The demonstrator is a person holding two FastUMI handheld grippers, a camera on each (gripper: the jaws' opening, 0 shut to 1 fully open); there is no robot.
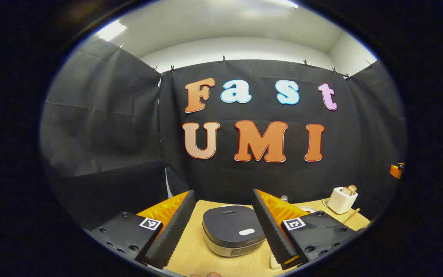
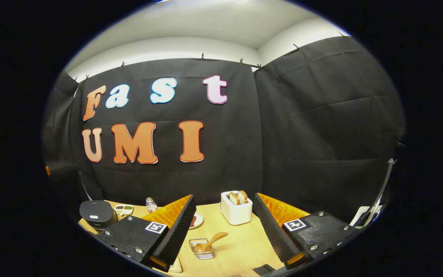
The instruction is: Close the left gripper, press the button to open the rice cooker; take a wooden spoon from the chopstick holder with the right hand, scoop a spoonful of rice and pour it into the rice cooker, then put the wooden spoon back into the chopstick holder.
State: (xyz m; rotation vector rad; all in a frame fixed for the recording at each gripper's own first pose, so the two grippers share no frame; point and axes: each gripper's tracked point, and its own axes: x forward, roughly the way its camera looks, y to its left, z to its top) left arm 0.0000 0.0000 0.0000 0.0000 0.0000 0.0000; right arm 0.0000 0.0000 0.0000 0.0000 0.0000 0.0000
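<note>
While both sets of jaws stand wide open and empty, the rice cooker sits lid-down on the bench between the left gripper jaws. The wooden spoon, light and stiff, lies between the right gripper jaws; best pinched mid-handle.

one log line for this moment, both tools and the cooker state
stage: start | dark-lidded round rice cooker: lid shut | left tool: open, above cooker | right tool: open, empty | wooden spoon: in wire holder
</note>
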